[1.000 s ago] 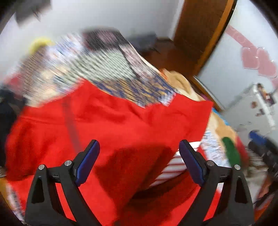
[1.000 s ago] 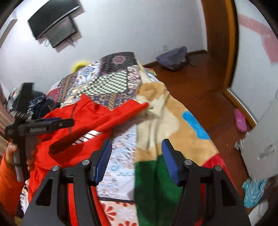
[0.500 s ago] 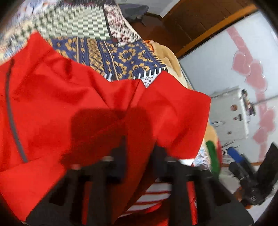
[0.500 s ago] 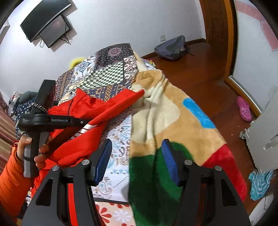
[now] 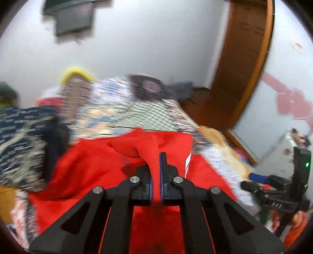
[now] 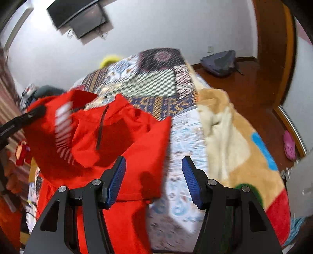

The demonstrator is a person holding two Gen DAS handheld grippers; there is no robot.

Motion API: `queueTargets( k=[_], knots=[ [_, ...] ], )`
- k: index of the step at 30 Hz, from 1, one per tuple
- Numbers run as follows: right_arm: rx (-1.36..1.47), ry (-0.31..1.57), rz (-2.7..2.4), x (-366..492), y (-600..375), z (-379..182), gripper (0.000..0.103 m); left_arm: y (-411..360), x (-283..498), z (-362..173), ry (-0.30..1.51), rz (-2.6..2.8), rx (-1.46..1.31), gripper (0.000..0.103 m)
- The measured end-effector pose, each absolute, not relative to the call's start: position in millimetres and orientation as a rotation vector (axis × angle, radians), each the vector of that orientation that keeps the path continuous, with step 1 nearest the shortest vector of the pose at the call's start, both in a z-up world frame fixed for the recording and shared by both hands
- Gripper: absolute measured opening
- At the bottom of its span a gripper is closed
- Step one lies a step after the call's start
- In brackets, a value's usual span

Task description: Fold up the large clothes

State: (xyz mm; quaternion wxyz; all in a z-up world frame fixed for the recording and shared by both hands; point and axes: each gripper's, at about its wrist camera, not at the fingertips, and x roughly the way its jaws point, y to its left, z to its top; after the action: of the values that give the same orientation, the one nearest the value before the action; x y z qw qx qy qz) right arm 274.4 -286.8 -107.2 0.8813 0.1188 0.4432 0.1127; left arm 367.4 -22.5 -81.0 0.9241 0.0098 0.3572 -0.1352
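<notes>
A large red jacket (image 6: pixel 121 136) with a dark zip and white stripes lies on the patterned bed cover (image 6: pixel 156 80). My left gripper (image 5: pixel 156 172) is shut on a fold of the red jacket (image 5: pixel 92 168) and holds it lifted; it shows at the far left of the right wrist view (image 6: pixel 37 111) with the striped sleeve raised. My right gripper (image 6: pixel 153 179) is open and empty, above the jacket's right edge and the bed. It also shows at the right of the left wrist view (image 5: pixel 256 178).
A beige, blue, green and red blanket (image 6: pixel 234 140) covers the bed's right side. A dark patterned garment (image 5: pixel 21 140) lies at the left. A grey bag (image 6: pixel 219 62) and pink shoe (image 6: pixel 289 145) sit on the wooden floor. A screen (image 6: pixel 78 17) hangs on the wall.
My left gripper closed on the red jacket and lifted a fold up and left. The right gripper stayed open and shifted left over the jacket's edge.
</notes>
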Motion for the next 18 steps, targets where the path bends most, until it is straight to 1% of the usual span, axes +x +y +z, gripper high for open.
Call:
queueTargets(
  k=[4,6,8,10,12,13,15,18],
  knots=[
    [0.2,1.007,0.274,283,-264,-131,0.055,29,339,-103,0.734,-0.119,0.002,0.004],
    [0.179,1.051,0.284,286,-257,-146,0.056,51,327,-120,0.77,-0.063,-0.024,0.008],
    [0.172,1.049,0.295,285,-256,-152,0.063,67,319,-147,0.839,-0.024,-0.059,0.011],
    [0.162,1.032,0.301,284,-255,-153,0.066,82,312,-169,0.909,-0.003,-0.097,0.013],
    [0.152,1.029,0.298,282,-253,-153,0.066,92,310,-188,0.958,0.003,-0.143,0.016],
    [0.142,1.027,0.292,282,-252,-153,0.066,96,306,-194,0.97,0.008,-0.156,0.021],
    [0.119,1.024,0.287,281,-250,-154,0.066,105,301,-204,0.987,0.036,-0.191,0.042],
    [0.081,1.015,0.279,279,-246,-154,0.066,122,293,-207,0.966,0.052,-0.262,0.059]
  ],
)
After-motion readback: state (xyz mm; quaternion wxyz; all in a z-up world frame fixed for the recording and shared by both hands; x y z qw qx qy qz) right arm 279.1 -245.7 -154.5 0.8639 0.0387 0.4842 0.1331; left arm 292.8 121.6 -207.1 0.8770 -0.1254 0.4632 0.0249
